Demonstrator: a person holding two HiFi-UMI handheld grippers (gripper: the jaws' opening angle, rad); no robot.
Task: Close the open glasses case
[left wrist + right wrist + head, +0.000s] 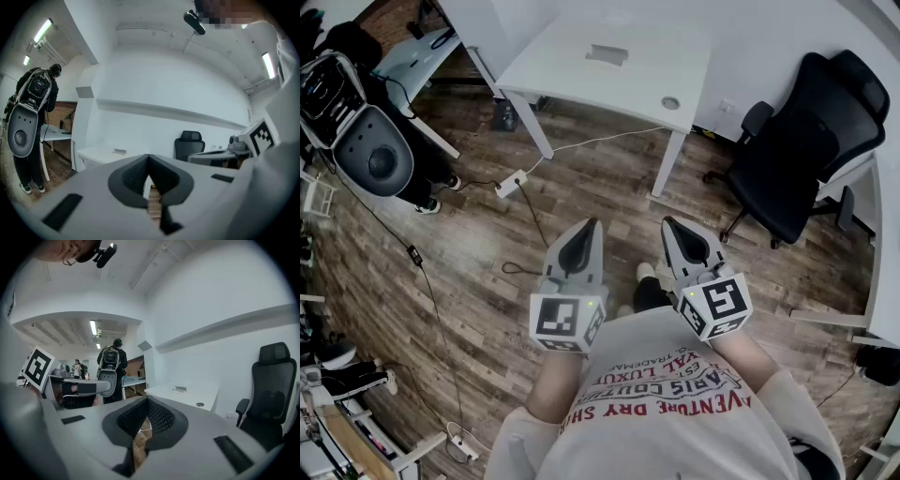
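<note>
You stand on the wooden floor point(487, 272) with both tools held side by side in front of your chest, pointing toward the white desk point(572, 84); the left hand-held gripper point(584, 228) has its jaws pressed together at the tips with nothing between them; the right hand-held gripper point(672, 227) is likewise closed and empty; through the slim gap below each pair of pads only floorboards show.

A small grey item, seemingly the glasses case point(607, 54), lies near the middle of the desk, back from its near edge and well apart from both tools; at this range you cannot tell how its lid stands; a round cable port point(670, 102) sits by the desk's near right corner.

A black office chair point(802, 150) stands on the floor off the desk's right end; a white power strip point(510, 183) lies on the boards just below the near left corner, with a pale cable point(581, 145) running from it under the desk.

Beyond the left end, another person point(403, 169) in dark clothes stands with a grey-and-black pack point(370, 155) on the back, beside a second pale desk point(412, 52).

Your light shirt point(675, 412) with red lettering fills the lower part of the head view.
</note>
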